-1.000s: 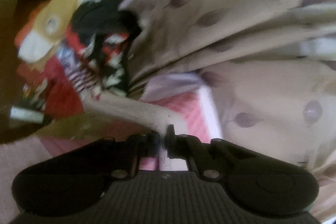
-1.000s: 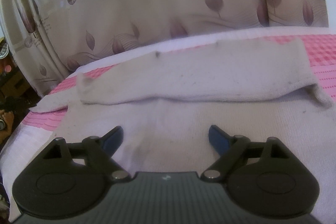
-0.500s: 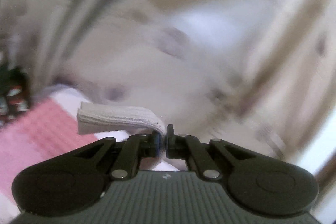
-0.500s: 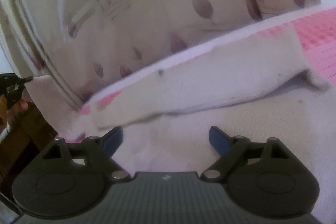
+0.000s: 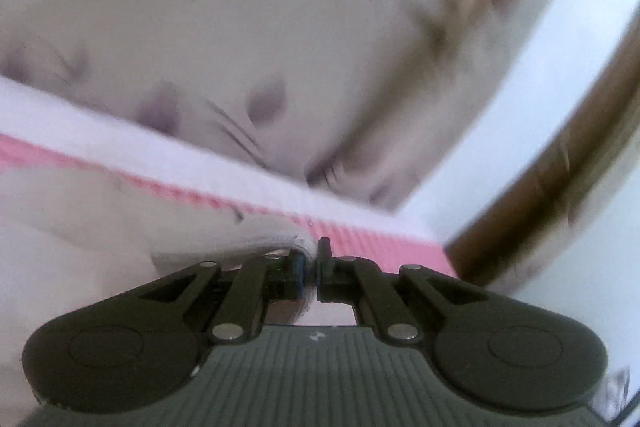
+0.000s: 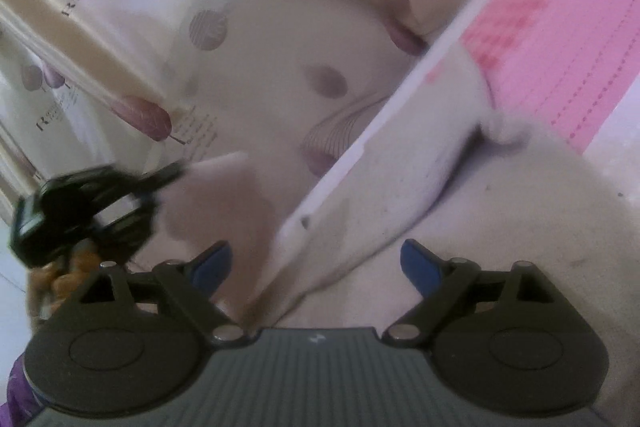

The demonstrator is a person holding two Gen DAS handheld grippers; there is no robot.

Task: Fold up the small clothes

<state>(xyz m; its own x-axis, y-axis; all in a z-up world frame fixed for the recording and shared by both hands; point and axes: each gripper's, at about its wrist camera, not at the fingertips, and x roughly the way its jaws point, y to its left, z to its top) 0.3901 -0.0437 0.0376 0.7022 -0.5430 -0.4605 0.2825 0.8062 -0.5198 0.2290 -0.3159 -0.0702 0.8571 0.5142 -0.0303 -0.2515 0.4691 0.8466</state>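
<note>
1. Left wrist view: the left gripper (image 5: 312, 269) had its jaws pressed together on a folded edge of the off-white knit garment (image 5: 120, 227), which bunched to the left of the jaws and trailed over the pink mat (image 5: 376, 239). The pinch sat right at the hem, probably so the cloth could be carried across as one layer of a fold. Behind ran the mat's white border (image 5: 240, 175) and a cream curtain with mauve leaves (image 5: 224, 27); the picture was blurred, so finer weave could not be read.

2. Right wrist view: the right gripper (image 6: 316, 263) was spread wide and held nothing, its blue pads (image 6: 420, 265) hovering above the garment (image 6: 500, 227) lying on the pink mat (image 6: 560, 39). That open stance looked ready to press or catch the cloth. At far left the other gripper (image 6: 80, 207) appeared dark and smeared, lifting a flap of the garment off the mat's edge before the curtain (image 6: 240, 47).
</note>
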